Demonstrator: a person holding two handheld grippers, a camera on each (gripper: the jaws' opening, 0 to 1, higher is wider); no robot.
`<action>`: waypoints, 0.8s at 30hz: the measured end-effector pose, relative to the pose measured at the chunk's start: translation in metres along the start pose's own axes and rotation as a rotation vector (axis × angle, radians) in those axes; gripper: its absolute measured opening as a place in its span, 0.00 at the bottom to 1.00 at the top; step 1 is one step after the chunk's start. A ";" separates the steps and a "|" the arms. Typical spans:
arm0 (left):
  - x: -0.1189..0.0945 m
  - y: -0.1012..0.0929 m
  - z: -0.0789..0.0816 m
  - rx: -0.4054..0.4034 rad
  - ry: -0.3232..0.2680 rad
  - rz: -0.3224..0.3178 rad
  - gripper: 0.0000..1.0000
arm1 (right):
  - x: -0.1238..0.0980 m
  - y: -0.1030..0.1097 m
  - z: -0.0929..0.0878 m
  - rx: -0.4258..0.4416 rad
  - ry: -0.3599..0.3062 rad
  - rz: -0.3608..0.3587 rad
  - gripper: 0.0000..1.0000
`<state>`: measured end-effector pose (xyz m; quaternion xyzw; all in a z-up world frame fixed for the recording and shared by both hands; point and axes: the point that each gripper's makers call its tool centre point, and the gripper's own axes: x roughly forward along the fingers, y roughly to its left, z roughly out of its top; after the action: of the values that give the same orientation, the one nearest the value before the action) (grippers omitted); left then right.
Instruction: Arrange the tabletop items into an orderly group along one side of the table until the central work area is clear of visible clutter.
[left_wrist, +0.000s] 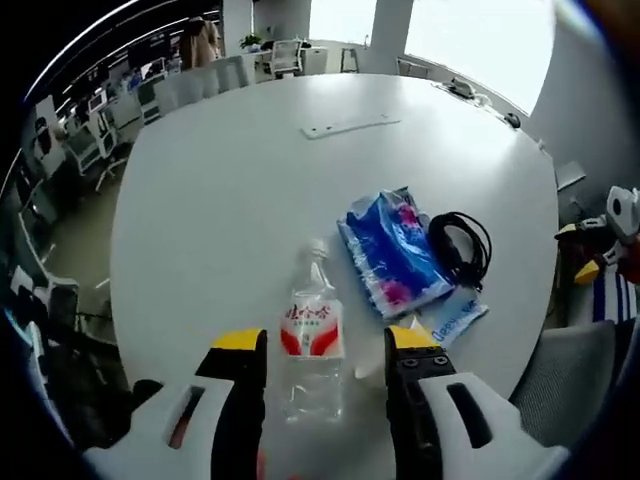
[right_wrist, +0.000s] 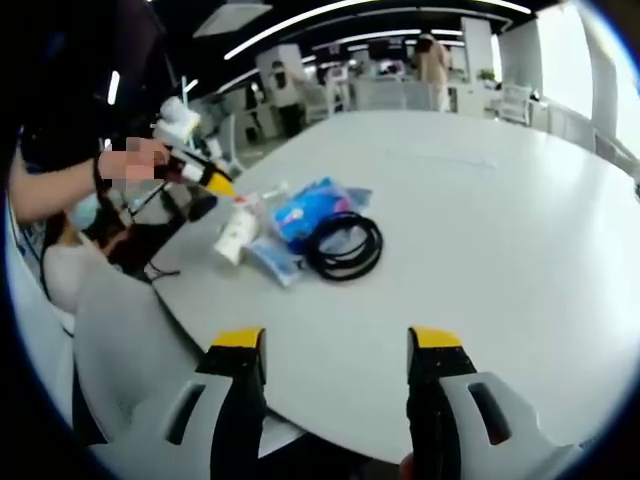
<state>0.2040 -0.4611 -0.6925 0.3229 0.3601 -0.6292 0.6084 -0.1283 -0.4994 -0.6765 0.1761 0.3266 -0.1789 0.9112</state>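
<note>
Beside the water bottle (left_wrist: 313, 335): blue packet (left_wrist: 393, 252), coiled black cable (left_wrist: 461, 247).

Clear plastic bottle (left_wrist: 312, 340), glossy blue plastic pack (left_wrist: 393, 254), smooth matt white table (left_wrist: 220, 190)

The right gripper (right_wrist: 338, 345) hangs with jaws apart above the white table (right_wrist: 480, 230). Beyond lie a black cable (right_wrist: 345, 248), a blue packet (right_wrist: 310, 208) and a bottle (right_wrist: 236, 232), the left gripper (right_wrist: 205, 178) at it.
</note>
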 end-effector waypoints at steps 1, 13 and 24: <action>0.002 0.000 0.000 0.003 0.012 -0.003 0.47 | 0.000 0.000 0.000 0.001 0.000 0.000 0.55; 0.039 0.009 -0.003 0.050 0.134 -0.024 0.45 | 0.000 0.002 -0.005 0.005 0.012 0.003 0.55; 0.061 0.006 -0.013 0.054 0.212 -0.046 0.45 | -0.002 -0.001 -0.008 0.016 0.017 -0.006 0.55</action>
<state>0.2063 -0.4824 -0.7512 0.3957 0.4127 -0.6147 0.5434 -0.1345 -0.4958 -0.6814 0.1839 0.3332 -0.1830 0.9065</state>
